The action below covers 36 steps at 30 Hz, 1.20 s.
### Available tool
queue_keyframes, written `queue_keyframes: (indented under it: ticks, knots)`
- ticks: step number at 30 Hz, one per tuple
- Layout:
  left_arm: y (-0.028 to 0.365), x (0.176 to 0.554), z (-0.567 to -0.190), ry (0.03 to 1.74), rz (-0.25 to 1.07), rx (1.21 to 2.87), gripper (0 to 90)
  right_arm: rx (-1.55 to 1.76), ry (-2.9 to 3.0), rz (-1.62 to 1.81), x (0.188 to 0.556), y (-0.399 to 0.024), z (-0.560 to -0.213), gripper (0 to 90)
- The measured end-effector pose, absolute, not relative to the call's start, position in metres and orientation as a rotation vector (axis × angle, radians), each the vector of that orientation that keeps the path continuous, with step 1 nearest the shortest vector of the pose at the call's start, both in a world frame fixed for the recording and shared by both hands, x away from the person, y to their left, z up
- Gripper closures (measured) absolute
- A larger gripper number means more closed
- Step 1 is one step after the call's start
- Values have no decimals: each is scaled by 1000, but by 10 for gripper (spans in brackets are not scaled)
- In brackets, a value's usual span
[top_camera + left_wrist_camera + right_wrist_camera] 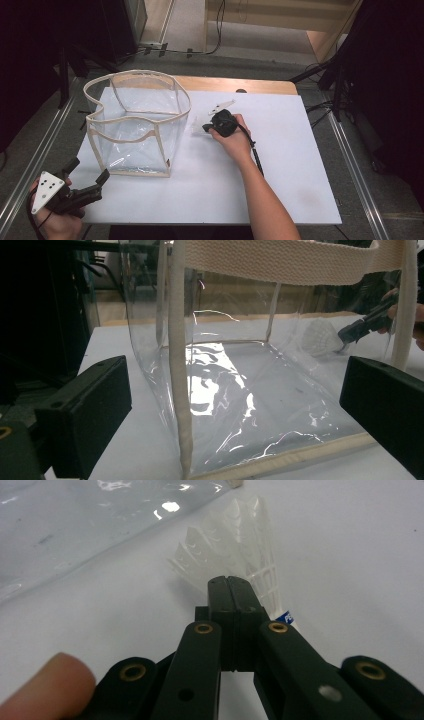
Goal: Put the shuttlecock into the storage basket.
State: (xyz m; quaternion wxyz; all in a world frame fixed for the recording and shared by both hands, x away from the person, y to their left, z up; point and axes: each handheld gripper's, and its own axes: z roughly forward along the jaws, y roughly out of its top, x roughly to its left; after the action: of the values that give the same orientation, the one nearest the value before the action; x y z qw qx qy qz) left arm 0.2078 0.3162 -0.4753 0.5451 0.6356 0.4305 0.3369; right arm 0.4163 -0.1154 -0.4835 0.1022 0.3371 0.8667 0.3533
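A clear plastic bag (131, 137) with cream webbing trim stands open and upright on the left half of the white board; in the left gripper view its near corner (180, 390) is close ahead. A white feather shuttlecock (192, 126) lies on the board just right of the bag, and shows through the plastic (317, 337). My right gripper (206, 128) is shut, its jaws pressed together, with the tips (231, 582) just over the shuttlecock's (235, 535) feathers and nothing visibly between them. My left gripper (87, 171) is open at the board's front left corner and points at the bag.
The white board (295, 165) lies on a wooden table with metal rails along both sides. Black stands and cables sit beyond the far edge. The right half of the board is bare.
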Motion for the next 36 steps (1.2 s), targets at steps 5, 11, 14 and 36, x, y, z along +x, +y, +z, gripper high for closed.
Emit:
queue_keyframes:
  ticks: [5,11,14,36]
  knots:
    - [315,207,-475,1016,798,1509,6,1036,2544,1051,425,-116,-483,879]
    - [315,207,-475,1012,796,1508,7,1065,2534,1030,432,-116,-484,879]
    - [316,207,-475,1014,796,1509,6,1056,2532,1047,433,-118,-481,876]
    - [314,208,-476,1013,791,1516,6,1095,2552,932,443,-139,-463,0]
